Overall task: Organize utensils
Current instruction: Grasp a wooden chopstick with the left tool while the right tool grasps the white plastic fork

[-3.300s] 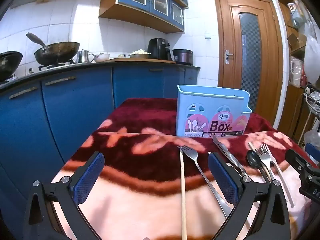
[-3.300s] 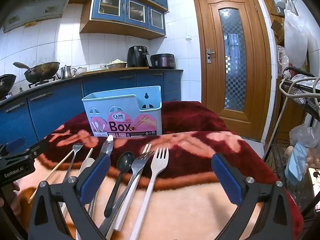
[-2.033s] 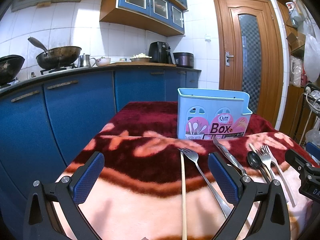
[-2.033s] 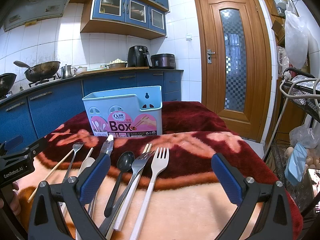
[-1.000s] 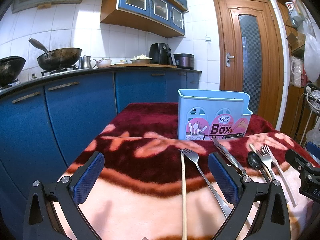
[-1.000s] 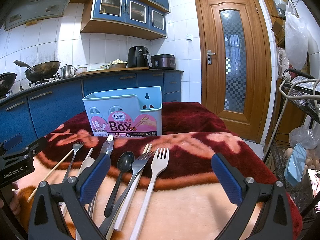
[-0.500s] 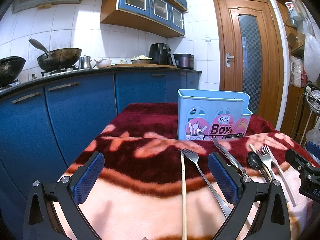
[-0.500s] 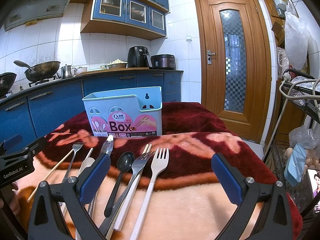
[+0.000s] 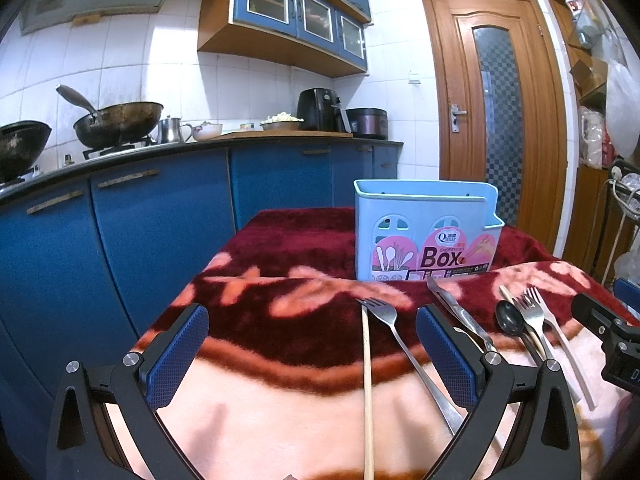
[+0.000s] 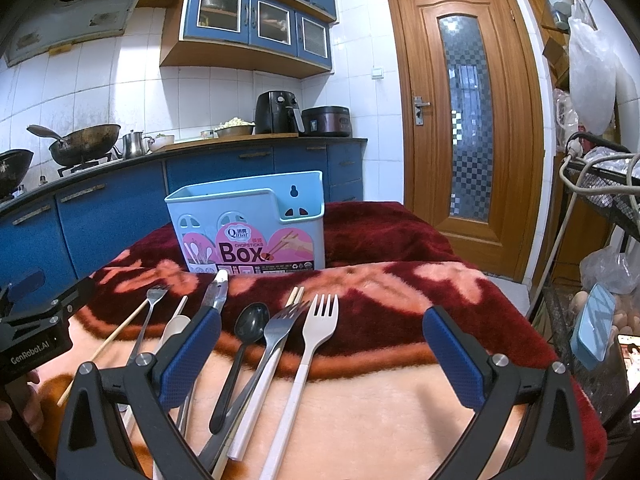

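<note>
Both the left gripper point(image 9: 312, 338) and the right gripper point(image 10: 322, 340) gape wide and hold nothing. The utensils lie in a row on the blanket point(image 10: 380, 292) just in front of the blue utensil box point(image 10: 248, 226). Only the right wrist view shows the white fork point(image 10: 308, 354) whole; the left wrist view shows the chopstick point(image 9: 367, 384) best.

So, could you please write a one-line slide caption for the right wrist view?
Open right gripper above white fork, black spoon and other utensils lying before the blue utensil box on a patterned blanket.
</note>
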